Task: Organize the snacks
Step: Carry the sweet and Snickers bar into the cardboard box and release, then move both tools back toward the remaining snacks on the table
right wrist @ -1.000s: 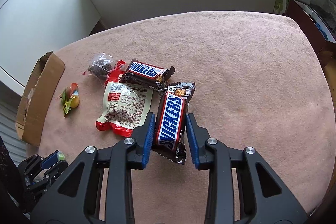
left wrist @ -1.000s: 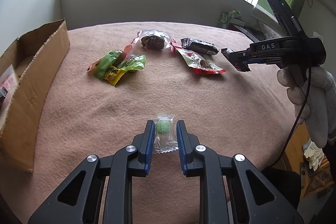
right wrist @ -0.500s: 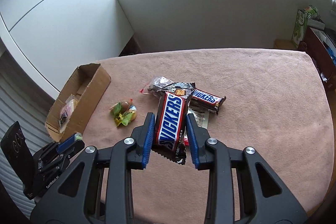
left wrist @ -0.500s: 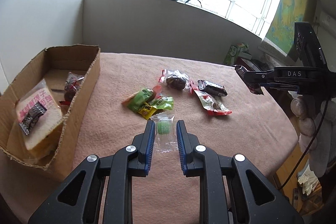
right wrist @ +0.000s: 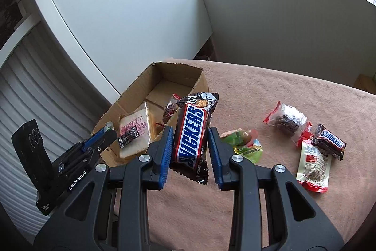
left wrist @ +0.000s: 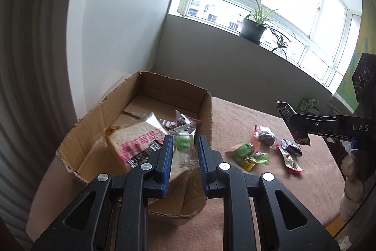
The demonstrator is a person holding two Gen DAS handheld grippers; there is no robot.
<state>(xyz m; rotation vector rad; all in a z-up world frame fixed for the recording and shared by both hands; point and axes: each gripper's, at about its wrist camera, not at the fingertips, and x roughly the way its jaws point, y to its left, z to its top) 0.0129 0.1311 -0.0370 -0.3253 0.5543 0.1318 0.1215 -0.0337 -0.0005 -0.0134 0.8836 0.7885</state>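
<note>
My left gripper (left wrist: 184,152) is shut on a clear packet with a green sweet (left wrist: 184,144) and holds it above the near end of the open cardboard box (left wrist: 204,105). The box holds a wrapped bread slice (left wrist: 138,140) and small packets. My right gripper (right wrist: 190,145) is shut on a Snickers bar (right wrist: 191,133), held in the air beside the box (right wrist: 199,81). The right gripper also shows in the left wrist view (left wrist: 298,131), and the left gripper in the right wrist view (right wrist: 105,133).
On the pink table cover (right wrist: 270,91) lie a pile of green and yellow sweets (right wrist: 244,145), a clear packet with a dark snack (right wrist: 286,120), a second Snickers bar (right wrist: 331,141) and a red and white packet (right wrist: 313,166). A white wall stands behind the box.
Both grippers have risen and swung left toward the box with their snacks. The left gripper now hangs over the box's near end; the right gripper is closer to the box.
</note>
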